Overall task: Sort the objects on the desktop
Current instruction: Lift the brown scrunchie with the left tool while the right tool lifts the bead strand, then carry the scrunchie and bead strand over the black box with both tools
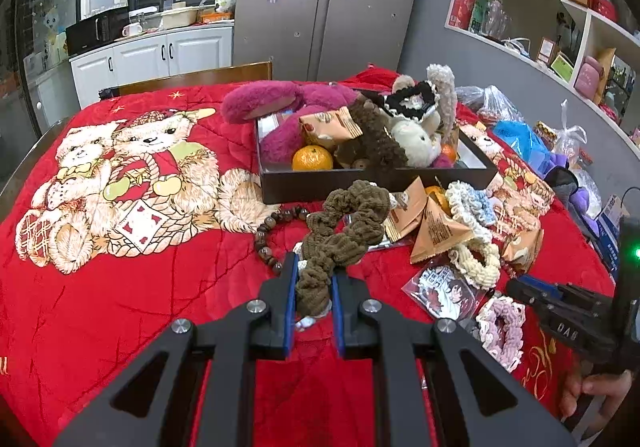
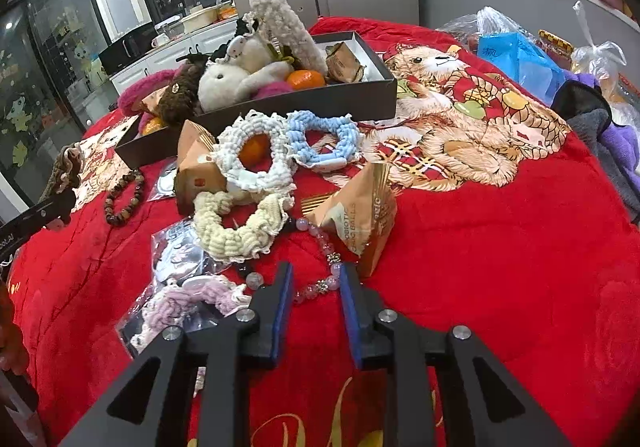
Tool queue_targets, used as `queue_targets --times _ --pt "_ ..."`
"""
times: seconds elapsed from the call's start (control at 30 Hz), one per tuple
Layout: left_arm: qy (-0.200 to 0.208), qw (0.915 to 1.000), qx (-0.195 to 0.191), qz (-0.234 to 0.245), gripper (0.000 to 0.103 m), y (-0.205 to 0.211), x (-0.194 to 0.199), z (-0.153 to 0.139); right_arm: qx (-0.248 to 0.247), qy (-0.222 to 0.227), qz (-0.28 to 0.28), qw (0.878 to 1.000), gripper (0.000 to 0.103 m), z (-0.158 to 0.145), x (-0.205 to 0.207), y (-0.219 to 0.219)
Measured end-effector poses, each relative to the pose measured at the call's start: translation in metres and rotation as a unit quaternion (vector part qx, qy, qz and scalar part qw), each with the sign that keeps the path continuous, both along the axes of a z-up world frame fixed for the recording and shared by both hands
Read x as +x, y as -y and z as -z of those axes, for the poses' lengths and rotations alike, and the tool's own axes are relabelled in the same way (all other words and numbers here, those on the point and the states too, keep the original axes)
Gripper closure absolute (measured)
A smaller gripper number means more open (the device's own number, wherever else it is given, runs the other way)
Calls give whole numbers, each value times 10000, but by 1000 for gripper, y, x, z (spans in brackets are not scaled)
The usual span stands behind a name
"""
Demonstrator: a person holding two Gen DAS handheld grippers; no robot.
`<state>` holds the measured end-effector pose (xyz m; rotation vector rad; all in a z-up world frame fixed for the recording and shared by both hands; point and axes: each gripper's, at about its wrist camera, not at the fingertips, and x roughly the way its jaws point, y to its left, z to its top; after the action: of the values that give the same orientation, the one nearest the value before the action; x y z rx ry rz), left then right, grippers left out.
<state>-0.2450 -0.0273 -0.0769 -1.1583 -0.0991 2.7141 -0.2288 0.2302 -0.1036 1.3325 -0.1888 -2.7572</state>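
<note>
My left gripper is shut on a brown scrunchie, which hangs over the red blanket in front of the black box. The box holds plush toys, oranges and snack packets. In the right wrist view my right gripper stands open, low over a pink bead bracelet that lies on the blanket between its fingertips; the pads do not press on it. A cream scrunchie, a white scrunchie, a blue scrunchie and a pink scrunchie lie just beyond.
A brown bead bracelet, snack packets and sticker packs are scattered before the box. Plastic bags and purple cloth crowd the right edge. The bear-printed blanket lies bare on the left.
</note>
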Motion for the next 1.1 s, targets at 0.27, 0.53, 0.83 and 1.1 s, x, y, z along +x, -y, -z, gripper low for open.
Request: queue_targets --times 0.27,0.53,0.83,1.1 --pt "68 9999 -10 105 88 -4 0 5 98 85 323 9994 67 1 -1 -10" --pt "37 9999 -44 114 88 -6 2 5 741 -21 45 9972 92 2 0 18" --pt "18 9999 58 122 88 -7 4 0 476 -127 13 9988 93 -10 8 15" --pt "-226 9997 41 93 88 -9 17 -23 383 -466 -80 9981 93 -44 26 21"
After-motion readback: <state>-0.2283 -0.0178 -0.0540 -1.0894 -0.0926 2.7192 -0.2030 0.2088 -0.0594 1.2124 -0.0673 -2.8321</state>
